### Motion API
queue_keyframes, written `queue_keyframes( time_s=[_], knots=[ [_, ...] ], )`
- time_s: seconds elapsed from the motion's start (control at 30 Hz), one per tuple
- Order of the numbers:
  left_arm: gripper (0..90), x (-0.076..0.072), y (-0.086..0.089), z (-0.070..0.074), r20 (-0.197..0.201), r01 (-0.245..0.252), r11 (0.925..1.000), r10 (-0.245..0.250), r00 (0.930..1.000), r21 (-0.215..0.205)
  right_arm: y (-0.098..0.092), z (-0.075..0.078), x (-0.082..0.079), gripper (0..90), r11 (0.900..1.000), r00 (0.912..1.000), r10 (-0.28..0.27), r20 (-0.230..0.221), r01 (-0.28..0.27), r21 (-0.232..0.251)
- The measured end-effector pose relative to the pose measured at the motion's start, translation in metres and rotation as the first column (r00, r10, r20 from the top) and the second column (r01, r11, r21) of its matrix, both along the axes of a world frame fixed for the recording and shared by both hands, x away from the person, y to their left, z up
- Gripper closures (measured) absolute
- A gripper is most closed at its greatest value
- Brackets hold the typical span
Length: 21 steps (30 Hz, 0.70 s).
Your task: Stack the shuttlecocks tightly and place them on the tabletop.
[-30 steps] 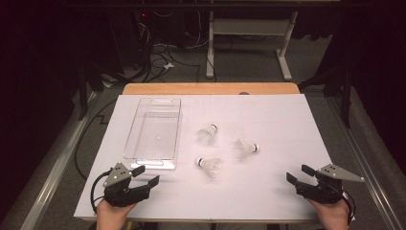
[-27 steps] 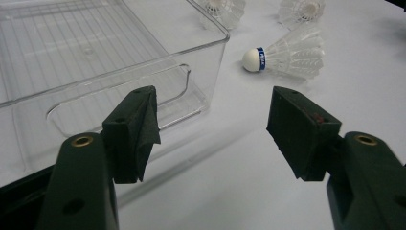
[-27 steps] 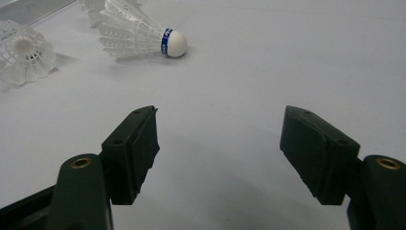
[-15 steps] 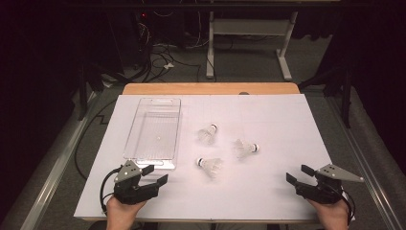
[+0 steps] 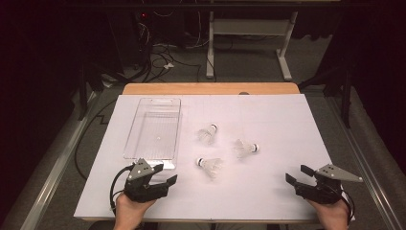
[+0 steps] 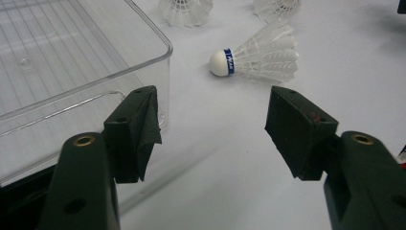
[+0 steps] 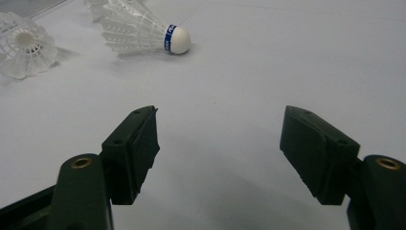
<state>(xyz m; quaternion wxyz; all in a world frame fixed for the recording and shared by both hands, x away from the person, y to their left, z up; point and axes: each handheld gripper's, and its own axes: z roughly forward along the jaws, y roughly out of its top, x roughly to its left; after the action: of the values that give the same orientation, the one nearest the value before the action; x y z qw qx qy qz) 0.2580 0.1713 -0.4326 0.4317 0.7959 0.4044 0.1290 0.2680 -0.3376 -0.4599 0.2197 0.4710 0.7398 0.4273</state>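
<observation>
Nearest shuttlecock (image 5: 209, 166) lies on its side on the white sheet (image 5: 268, 120), near-centre, cork pointing left toward the near end of the clear tray (image 5: 154, 128); just right of the tray, not touching it. In the left gripper view the same shuttlecock (image 6: 258, 60) sits ahead of the jaws and apart from them, closer to the right-hand jaw.

Change: over the last second the left gripper (image 5: 158, 184) has slid right along the near edge, from the near-left corner to just below the tray's near end, and it now aims at that shuttlecock. Jaws wide apart, nothing between them. My read: start of the reach, first pick into the tray; no contact yet.

Right gripper (image 5: 299, 175) hasn't moved: near-right corner, jaws spread and empty, pointing left at the right-hand shuttlecock (image 5: 245, 148), well apart from it.

Third shuttlecock (image 5: 208, 134) lies farther back, right of the tray's middle. Tray is empty, so all three are still to load.

Next, likely: a short push forward-right, close on cork or skirt base; feathers crush easily.
</observation>
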Motion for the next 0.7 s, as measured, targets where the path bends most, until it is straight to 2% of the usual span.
queue_keyframes(
  time_s=[0.13,0.3,0.7],
  knots=[
    [36.9,0.002,-0.003,0.000,-0.008,0.002,1.0000,-0.002,1.0000,0.008,0.000,0.000,0.000,29.7,1.000,1.0000,0.000,0.000,0.000,-0.002],
    [38.4,0.006,-0.007,0.001,-0.032,0.000,1.0000,0.000,0.9995,-0.008,0.001,0.000,0.000,29.8,1.000,1.0000,0.000,0.002,0.000,-0.004],
    [39.5,0.015,-0.020,0.004,-0.037,0.019,0.9998,-0.019,0.9991,0.004,0.001,0.000,0.000,29.8,1.000,1.0000,0.003,0.000,-0.003,-0.006]
  ],
)
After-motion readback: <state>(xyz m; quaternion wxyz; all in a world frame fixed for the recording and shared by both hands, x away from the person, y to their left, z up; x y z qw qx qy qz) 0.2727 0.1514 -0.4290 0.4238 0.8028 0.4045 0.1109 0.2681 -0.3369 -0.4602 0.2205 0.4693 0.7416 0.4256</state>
